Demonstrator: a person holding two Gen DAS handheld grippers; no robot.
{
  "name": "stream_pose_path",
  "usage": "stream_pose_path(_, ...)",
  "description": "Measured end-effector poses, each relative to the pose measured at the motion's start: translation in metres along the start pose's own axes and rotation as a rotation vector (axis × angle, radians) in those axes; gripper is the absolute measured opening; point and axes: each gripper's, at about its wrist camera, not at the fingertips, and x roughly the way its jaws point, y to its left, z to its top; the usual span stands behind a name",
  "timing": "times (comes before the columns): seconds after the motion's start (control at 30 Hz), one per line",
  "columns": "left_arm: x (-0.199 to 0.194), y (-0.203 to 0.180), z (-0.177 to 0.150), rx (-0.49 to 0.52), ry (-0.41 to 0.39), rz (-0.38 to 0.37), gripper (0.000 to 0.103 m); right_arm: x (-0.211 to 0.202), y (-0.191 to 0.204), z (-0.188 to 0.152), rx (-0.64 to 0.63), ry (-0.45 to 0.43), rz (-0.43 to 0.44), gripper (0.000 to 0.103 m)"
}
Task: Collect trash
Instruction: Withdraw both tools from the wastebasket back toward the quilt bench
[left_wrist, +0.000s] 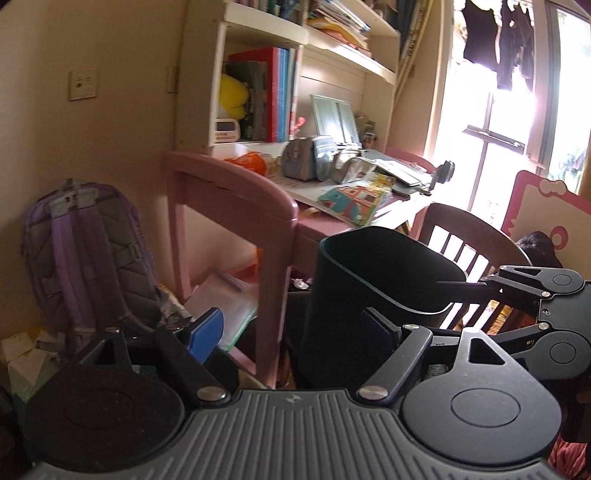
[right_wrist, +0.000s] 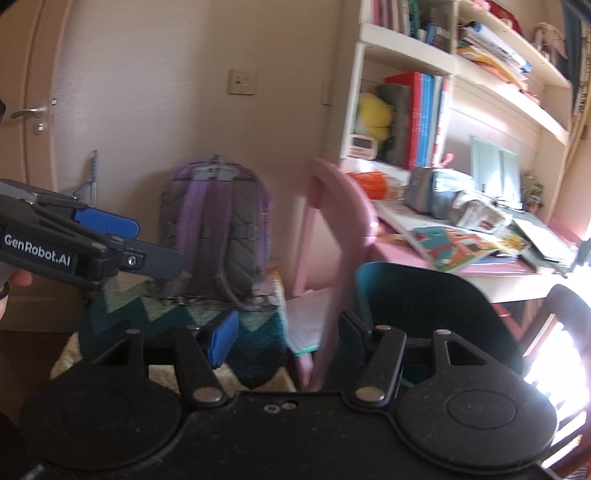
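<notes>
dark bin (left_wrist: 373, 291) beside pink desk (left_wrist: 258, 195), inside hidden

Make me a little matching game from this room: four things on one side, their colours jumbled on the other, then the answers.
Things:
1. backpack
2. bin
3. soft toy on the shelf
4. desk

Colours:
A. yellow
B. pink
C. purple and grey
D. dark teal

Pairs: 1-C, 2-D, 3-A, 4-B
</notes>
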Motion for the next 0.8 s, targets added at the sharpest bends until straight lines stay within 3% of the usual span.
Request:
stream_pose_path(0.37,-0.04,0.08,-0.051,-0.059,0.003,0.117,0.082,0.039,0.079,-0.007,0.005,0.036,0.163,0.06)
stream_pose_path(0.47,-0.048,0.105,-0.071,-0.081,0.016,0.146,0.089,0.055,0.107,-0.016,-0.005,0.053,0.205,0.061)
stream_pose_path(0.57,-0.054,0.133,-0.095,-0.109,0.016,0.18,0.097,0.074,0.135,-0.029,-0.02,0.073,0.252,0.061)
stream_pose_path(0.8,-0.06,0.214,-0.167,-0.218,0.03,0.259,0.098,0.125,0.198,-0.067,-0.044,0.141,0.327,0.061)
